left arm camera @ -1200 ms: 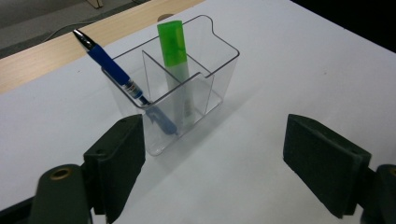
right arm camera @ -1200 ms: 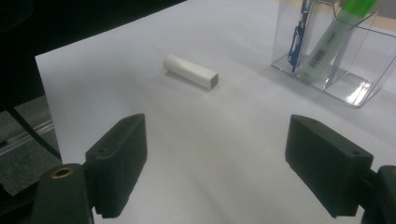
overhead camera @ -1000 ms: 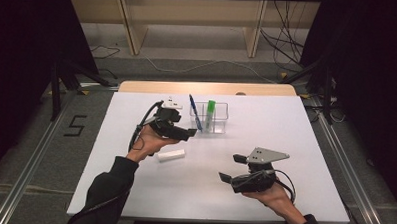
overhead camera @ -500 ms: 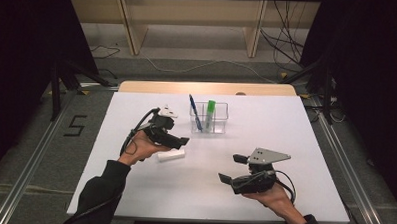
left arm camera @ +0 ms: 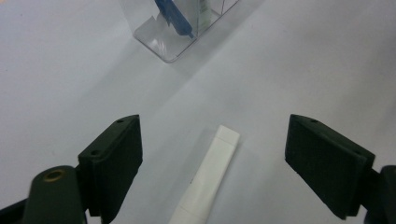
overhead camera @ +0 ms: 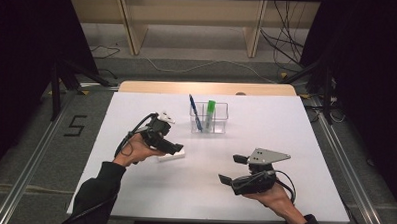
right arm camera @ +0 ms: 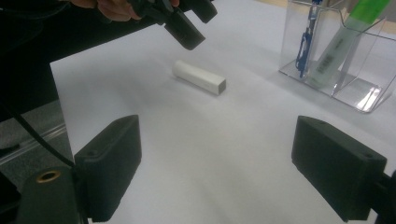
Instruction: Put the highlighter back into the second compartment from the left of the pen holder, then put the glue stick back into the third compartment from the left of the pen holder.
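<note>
A short white stick (overhead camera: 175, 155) lies flat on the white table (overhead camera: 285, 135), left of centre. My left gripper (overhead camera: 174, 147) hovers just over it, tilted down. In the left gripper view the jaws stand wide apart (left arm camera: 212, 122) with the white stick (left arm camera: 210, 175) lying between them, untouched. My right gripper (overhead camera: 232, 169) is at the near right, open and pointing left. Its jaws have just been opening and nothing is between them (right arm camera: 215, 126). Farther off, its view takes in the white stick (right arm camera: 198, 77) and the left gripper (right arm camera: 184, 28).
A clear divided holder (overhead camera: 221, 124) stands at the middle back of the table, with a blue pen (overhead camera: 194, 112) and a green marker (overhead camera: 210, 111) upright in it. Dark floor, rails and cables surround the table.
The left hand has sunk and come slightly nearer, bringing its gripper low over the white stick. The right hand has stayed in place.
</note>
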